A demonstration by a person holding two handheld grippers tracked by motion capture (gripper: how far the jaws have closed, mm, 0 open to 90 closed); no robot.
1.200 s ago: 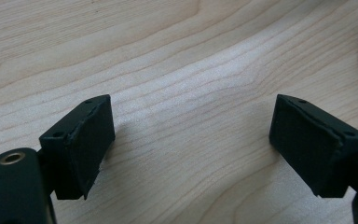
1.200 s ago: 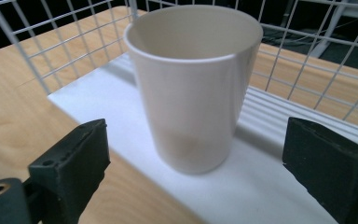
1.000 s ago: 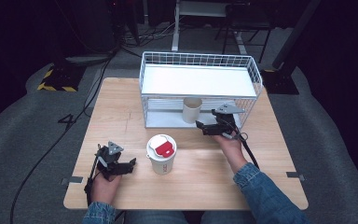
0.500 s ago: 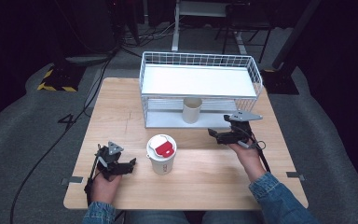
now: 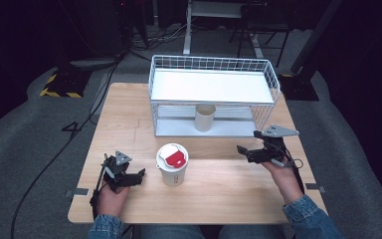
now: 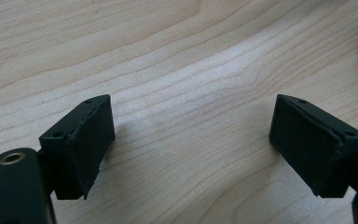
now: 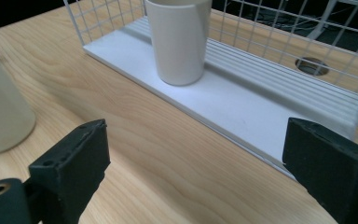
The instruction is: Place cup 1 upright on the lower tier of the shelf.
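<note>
On the wooden counter point(image 5: 214, 194), front centre: one lidded cup point(image 5: 172, 165), cream body, white lid with red tab, upright, between the two tools and touched by neither. Behind it: one white wire rack point(image 5: 214, 99), two levels; lower shelf point(image 7: 242, 105) holds one open cream cup point(image 5: 205, 117), upright, near its front edge; whether anything is inside that cup cannot be told; upper shelf bare. Left tool point(image 5: 124, 175): resting low on the counter just left of the lidded cup, jaws wide apart, holding nothing. Right tool point(image 5: 251, 153): off the front right of the rack, jaws wide apart, holding nothing, aimed toward the open cup point(image 7: 179, 39). Risk, judged: a low or hasty reach could catch the rack's front edge or wire side, or clip the open cup and tip it; a sideways sweep by either tool could topple the lidded cup.
</note>
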